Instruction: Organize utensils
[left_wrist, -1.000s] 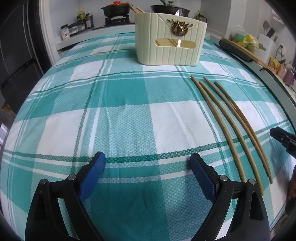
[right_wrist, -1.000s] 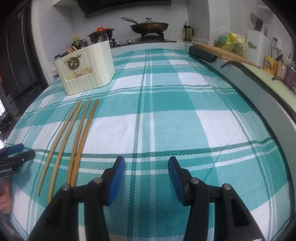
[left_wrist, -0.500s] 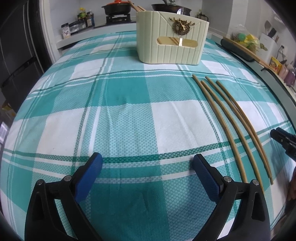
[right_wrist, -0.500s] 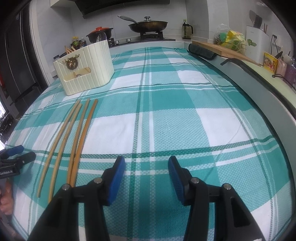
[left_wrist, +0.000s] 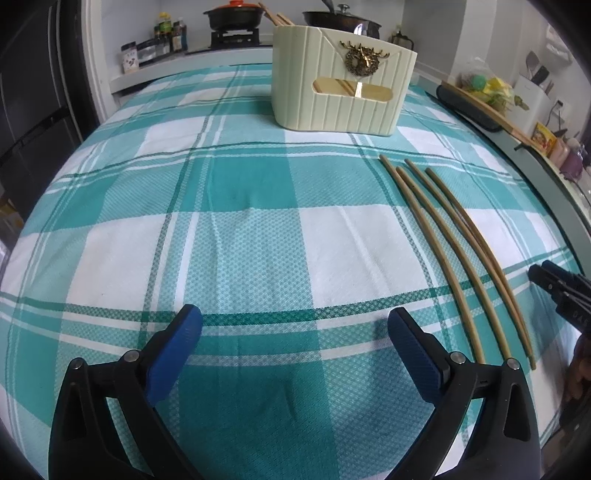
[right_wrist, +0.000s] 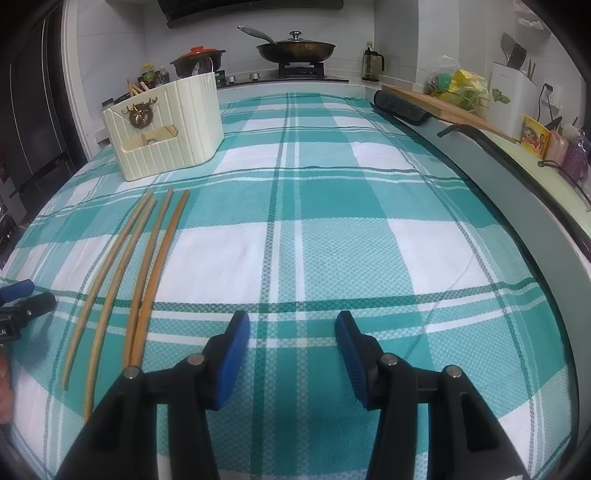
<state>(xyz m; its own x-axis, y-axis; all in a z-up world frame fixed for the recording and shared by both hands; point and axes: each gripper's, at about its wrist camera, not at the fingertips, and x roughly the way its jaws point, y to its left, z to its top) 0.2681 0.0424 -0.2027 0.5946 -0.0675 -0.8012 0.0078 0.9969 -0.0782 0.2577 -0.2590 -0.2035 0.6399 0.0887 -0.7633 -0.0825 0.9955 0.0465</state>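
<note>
While the left gripper (left_wrist: 293, 328) has spread its blue pads wider than a second ago and now stands almost fully open, nothing lies between them but the teal plaid tablecloth (left_wrist: 229, 236). I read that widening as getting ready for a first pick-up, so the task looks barely begun.

Right of it, four chopsticks (left_wrist: 454, 247) lie side by side on the cloth, their far tips toward the cream ribbed holder (left_wrist: 340, 103), which stands upright near the table's far edge, well apart from both grippers, with a few sticks already poking out of its top.

Further right, the right gripper (right_wrist: 291, 334) hovers with its jaws about half open and empty, just beside the near ends of the chopsticks (right_wrist: 147, 266); its gap matches the earlier frames.

Otherwise the chopsticks, the holder (right_wrist: 166, 129) and both hands sit where they did before.
</note>
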